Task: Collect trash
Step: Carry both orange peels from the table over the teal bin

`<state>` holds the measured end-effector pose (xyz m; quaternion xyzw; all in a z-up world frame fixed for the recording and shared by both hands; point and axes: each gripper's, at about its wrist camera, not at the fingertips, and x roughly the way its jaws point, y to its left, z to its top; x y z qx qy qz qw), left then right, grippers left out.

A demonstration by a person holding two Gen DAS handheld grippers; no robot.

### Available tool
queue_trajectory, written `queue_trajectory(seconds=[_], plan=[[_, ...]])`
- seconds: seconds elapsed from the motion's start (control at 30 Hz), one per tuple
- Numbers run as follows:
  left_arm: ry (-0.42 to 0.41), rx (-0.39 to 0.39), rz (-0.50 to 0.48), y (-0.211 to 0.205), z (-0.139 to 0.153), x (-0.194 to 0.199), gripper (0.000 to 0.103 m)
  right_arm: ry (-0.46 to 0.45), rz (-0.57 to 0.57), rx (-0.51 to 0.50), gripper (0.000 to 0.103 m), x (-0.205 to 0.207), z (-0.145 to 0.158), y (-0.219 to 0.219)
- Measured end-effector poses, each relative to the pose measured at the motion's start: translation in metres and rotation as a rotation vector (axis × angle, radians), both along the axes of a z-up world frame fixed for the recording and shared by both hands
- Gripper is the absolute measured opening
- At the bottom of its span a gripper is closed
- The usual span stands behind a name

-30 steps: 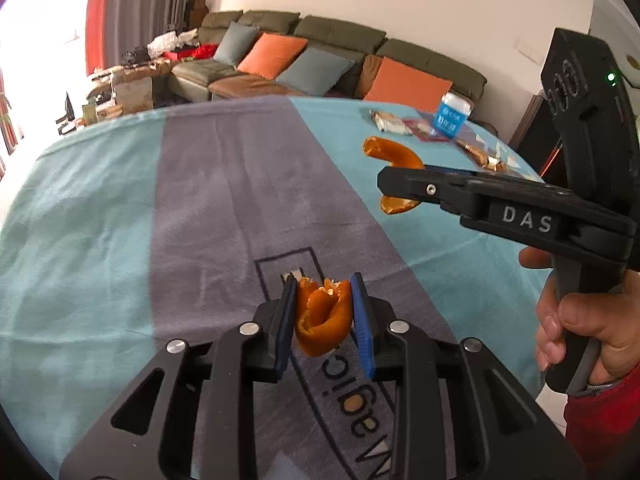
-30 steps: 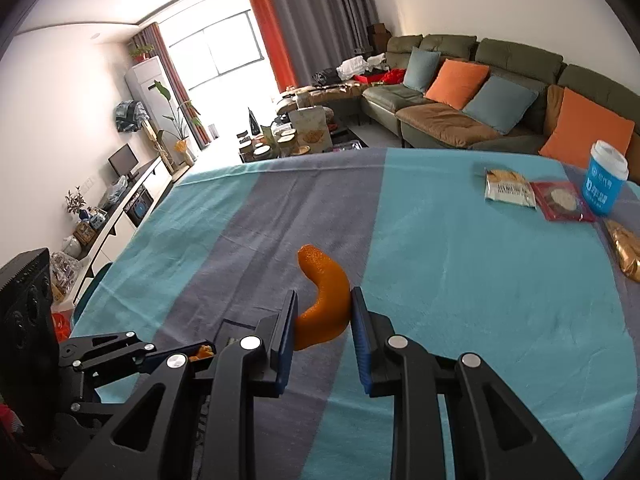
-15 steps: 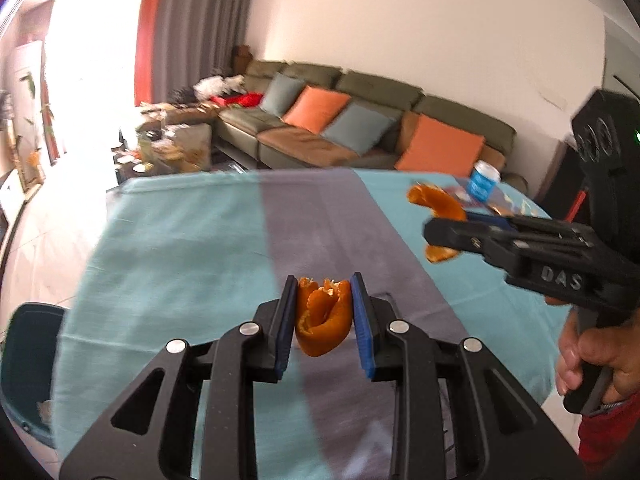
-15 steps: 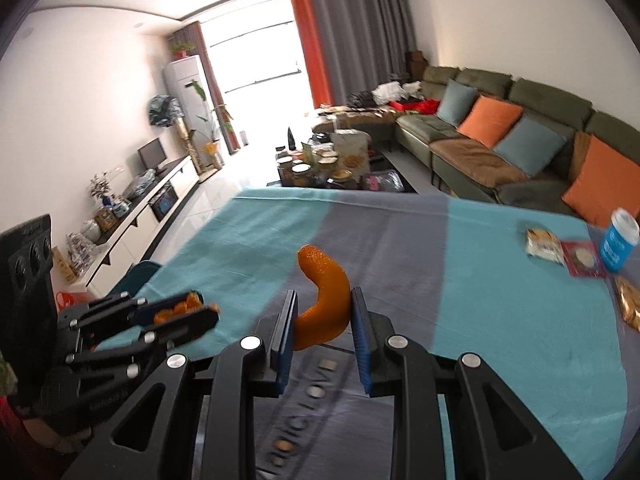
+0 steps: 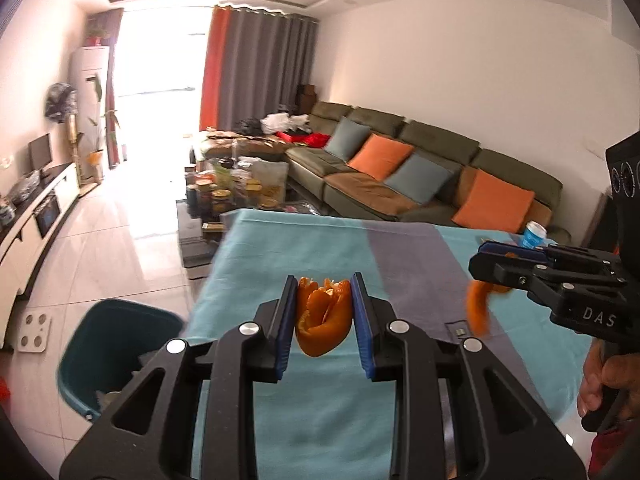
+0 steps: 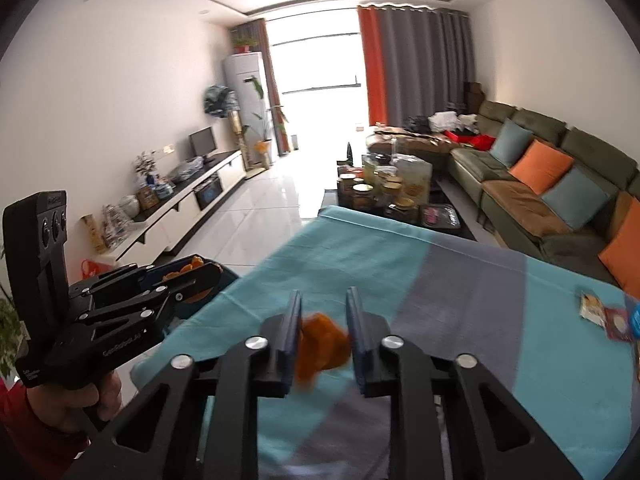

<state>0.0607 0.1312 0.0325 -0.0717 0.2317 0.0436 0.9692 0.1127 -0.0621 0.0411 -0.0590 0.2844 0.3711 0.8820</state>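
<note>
- The left gripper (image 5: 323, 322) is clenched on one curled orange peel (image 5: 323, 326), held above the near edge of the table (image 5: 332, 412), which wears a teal and grey cloth.
- The right gripper (image 6: 323, 336) grasps a second orange peel (image 6: 320, 346), blurred, also above the table; in the left view this peel (image 5: 478, 308) hangs down from the closed jaws.
- One teal bin (image 5: 108, 356) stands on the floor just left of the table, with some rubbish inside.
- At the table's far right edge: one blue cup (image 5: 534, 235) and two snack packets (image 6: 591, 307).
- Beyond the table, one cluttered coffee table (image 6: 384, 192) and one green sofa (image 5: 400, 168) with five cushions: three orange, two blue-grey.
</note>
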Motion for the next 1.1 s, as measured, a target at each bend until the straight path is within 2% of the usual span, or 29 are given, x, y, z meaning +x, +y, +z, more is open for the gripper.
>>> queue_trajectory(seconds=[0.1,0.17,0.33,0.43,0.53,0.6,0.63,0.77,0.97,1.03,1.07,1.1], plan=[[-0.001,-0.007,0.045,0.019,0.000,-0.010,0.027,-0.002,0.028,-0.031,0.008,0.002,-0.003,0.022],[0.006,-0.035,0.068,0.032,-0.002,-0.017,0.027,0.020,0.025,-0.077,0.001,0.014,-0.018,0.038],[0.003,-0.027,0.118,0.051,-0.001,-0.033,0.027,0.054,0.011,-0.135,0.001,0.025,-0.037,0.051],[0.002,-0.030,0.133,0.063,-0.001,-0.037,0.027,0.080,-0.026,-0.130,0.008,0.019,-0.040,0.028],[-0.001,-0.031,0.142,0.071,-0.001,-0.037,0.027,0.138,-0.042,-0.168,0.016,0.005,-0.058,0.004],[-0.001,-0.034,0.144,0.073,-0.001,-0.036,0.027,0.153,-0.046,-0.199,0.040,-0.006,-0.069,-0.001],[-0.002,-0.034,0.145,0.075,0.000,-0.037,0.027,0.164,-0.048,-0.203,0.042,-0.009,-0.074,-0.003],[-0.006,-0.032,0.146,0.077,0.001,-0.037,0.027,0.214,-0.044,-0.211,0.042,-0.016,-0.091,-0.001],[-0.008,-0.033,0.170,0.083,0.001,-0.038,0.027,0.223,-0.025,-0.239,0.041,-0.018,-0.106,0.009],[-0.009,-0.032,0.179,0.084,0.001,-0.039,0.028,0.227,-0.012,-0.245,0.037,-0.017,-0.108,0.011],[-0.012,-0.034,0.181,0.083,0.001,-0.039,0.028,0.222,-0.011,-0.263,0.029,-0.018,-0.111,0.014],[-0.012,-0.036,0.185,0.084,0.001,-0.039,0.028,0.221,-0.008,-0.275,0.027,-0.018,-0.112,0.016]])
